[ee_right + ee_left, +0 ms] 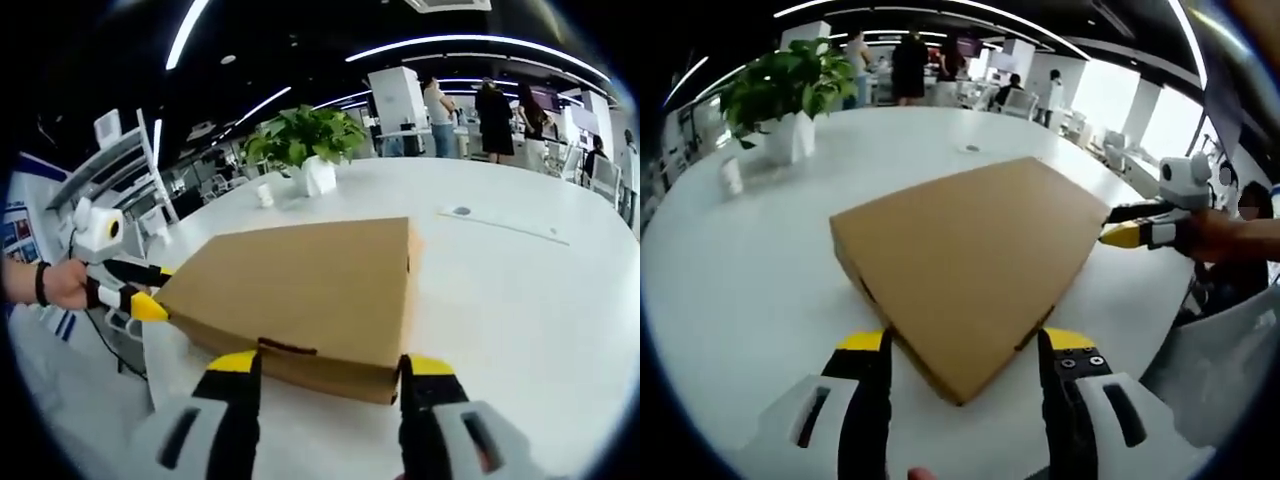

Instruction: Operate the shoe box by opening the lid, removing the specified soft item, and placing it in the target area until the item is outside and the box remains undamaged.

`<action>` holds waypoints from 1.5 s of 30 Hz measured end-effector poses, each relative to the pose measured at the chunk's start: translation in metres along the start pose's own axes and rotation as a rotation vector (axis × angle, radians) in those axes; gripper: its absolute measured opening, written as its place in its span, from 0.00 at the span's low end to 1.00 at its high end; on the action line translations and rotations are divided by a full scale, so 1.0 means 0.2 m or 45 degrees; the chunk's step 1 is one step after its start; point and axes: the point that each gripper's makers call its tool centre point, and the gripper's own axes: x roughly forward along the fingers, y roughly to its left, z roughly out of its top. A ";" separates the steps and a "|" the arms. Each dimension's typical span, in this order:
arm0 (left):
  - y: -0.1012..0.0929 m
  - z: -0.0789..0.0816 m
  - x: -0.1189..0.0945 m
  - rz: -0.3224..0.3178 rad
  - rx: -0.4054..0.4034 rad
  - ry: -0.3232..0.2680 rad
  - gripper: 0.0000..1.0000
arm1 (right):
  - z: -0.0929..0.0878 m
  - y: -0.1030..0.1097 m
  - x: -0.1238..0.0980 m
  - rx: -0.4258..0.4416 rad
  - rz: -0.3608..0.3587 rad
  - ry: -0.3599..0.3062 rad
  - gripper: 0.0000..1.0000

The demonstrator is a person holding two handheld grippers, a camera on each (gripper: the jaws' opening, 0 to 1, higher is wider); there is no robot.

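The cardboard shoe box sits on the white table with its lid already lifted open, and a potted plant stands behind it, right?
Not quite: the shoe box lid is closed flat, as the right gripper view shows. It does sit on the white table, with the potted plant behind it.

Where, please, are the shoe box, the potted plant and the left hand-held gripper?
shoe box [970,270]: left gripper view, middle of the closed lid.
potted plant [790,85]: left gripper view, on the leaves.
left hand-held gripper [965,345]: left gripper view, midway between fingertips.

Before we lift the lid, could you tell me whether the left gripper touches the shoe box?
Cannot tell: in the right gripper view, the left gripper meets the shoe box corner.
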 end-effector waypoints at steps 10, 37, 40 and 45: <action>0.00 -0.02 -0.03 -0.004 0.003 -0.014 0.60 | -0.02 0.03 -0.02 -0.016 0.001 0.013 0.51; 0.06 -0.04 0.00 -0.003 0.057 -0.002 0.54 | -0.01 0.03 -0.03 -0.124 0.003 0.061 0.49; 0.06 -0.04 0.00 0.001 0.045 -0.008 0.54 | 0.01 0.04 -0.04 -0.119 0.001 0.055 0.49; 0.05 -0.03 -0.02 -0.001 0.039 -0.031 0.53 | 0.03 0.04 -0.06 -0.105 0.005 0.036 0.48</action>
